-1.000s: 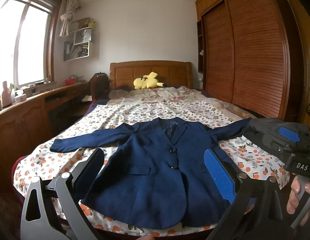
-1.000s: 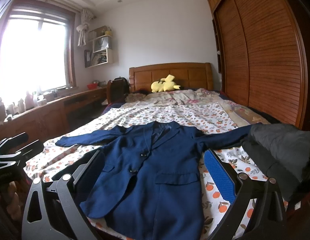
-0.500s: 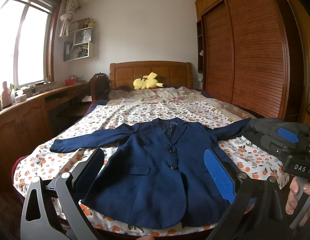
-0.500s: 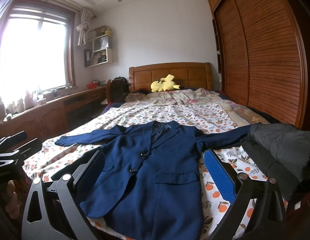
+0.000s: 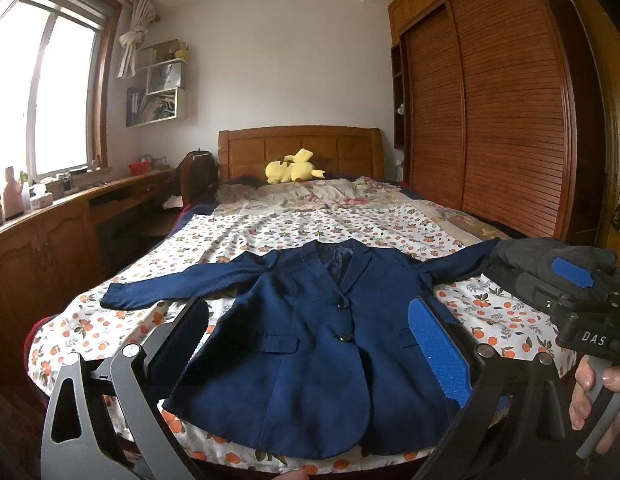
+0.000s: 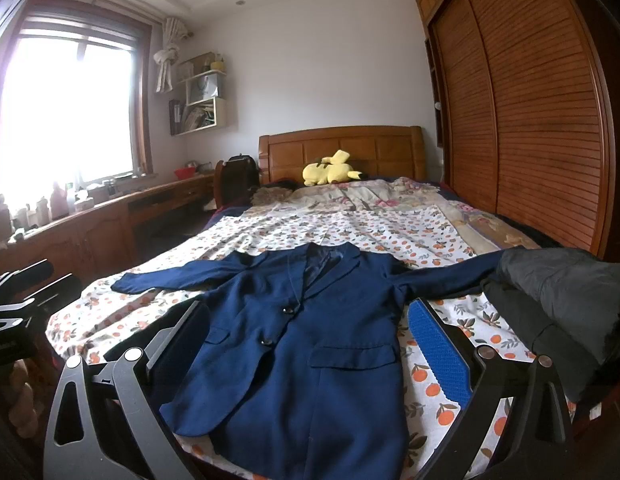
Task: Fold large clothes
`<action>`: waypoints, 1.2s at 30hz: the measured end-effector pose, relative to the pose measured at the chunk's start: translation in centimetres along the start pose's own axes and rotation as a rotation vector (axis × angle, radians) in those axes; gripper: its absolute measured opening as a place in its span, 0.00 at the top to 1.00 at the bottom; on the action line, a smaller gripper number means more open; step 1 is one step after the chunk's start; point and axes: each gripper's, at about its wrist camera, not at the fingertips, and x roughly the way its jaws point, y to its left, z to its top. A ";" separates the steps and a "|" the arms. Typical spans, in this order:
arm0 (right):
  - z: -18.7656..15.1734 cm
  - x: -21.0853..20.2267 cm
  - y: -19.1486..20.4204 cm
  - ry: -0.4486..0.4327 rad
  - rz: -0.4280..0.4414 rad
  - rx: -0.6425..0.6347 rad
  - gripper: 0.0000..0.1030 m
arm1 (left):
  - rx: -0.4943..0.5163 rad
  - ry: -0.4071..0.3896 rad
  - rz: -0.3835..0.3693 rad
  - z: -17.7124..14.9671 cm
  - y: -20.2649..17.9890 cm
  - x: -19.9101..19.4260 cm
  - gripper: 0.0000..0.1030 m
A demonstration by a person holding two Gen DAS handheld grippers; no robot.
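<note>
While both sets of tongs hang at the foot of the bed [image 5: 270, 232], nothing is gripped, so folding has not yet begun; this looks like the approach before the first grasp. Largest in view is the bed with its orange-print sheet, and the navy blazer [image 5: 310, 336] lies flat on the sheet at the foot end, front up, collar toward the headboard [image 5: 298, 148], hem at the foot edge. Its sleeves are spread out to either side, the far one running under a dark grey garment [image 6: 562, 292] heaped at the bed's wardrobe-side edge. Two buttons look fastened, and both flap pockets lie smooth.

The left tongs [image 5: 306, 344] stand wide apart over the blazer's lower half, short of touching it. The right tongs [image 6: 310, 344] are likewise wide and hold nothing, over the pocket area. My guess is the next move calls for bringing a sleeve across the chest, which means freeing the cuff under the grey garment first. A yellow plush toy [image 5: 292, 170] rests by the headboard.
</note>
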 end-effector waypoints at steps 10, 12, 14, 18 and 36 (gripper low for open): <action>0.0 0.0 -0.1 0.000 0.000 0.001 0.07 | 0.008 -0.007 0.004 0.4 -0.4 -0.5 0.02; 0.0 0.0 0.0 0.000 0.001 0.001 0.07 | 0.008 -0.007 0.005 0.4 -0.4 -0.5 0.02; 0.0 0.0 0.0 0.000 0.001 0.001 0.07 | 0.007 -0.007 0.005 0.4 -0.4 -0.5 0.02; 0.0 0.0 0.0 -0.001 0.001 0.000 0.07 | 0.007 -0.007 0.005 0.4 -0.4 -0.5 0.02; -0.2 0.1 -0.3 0.002 0.002 0.002 0.07 | 0.009 -0.008 0.005 0.5 -0.5 -0.8 0.02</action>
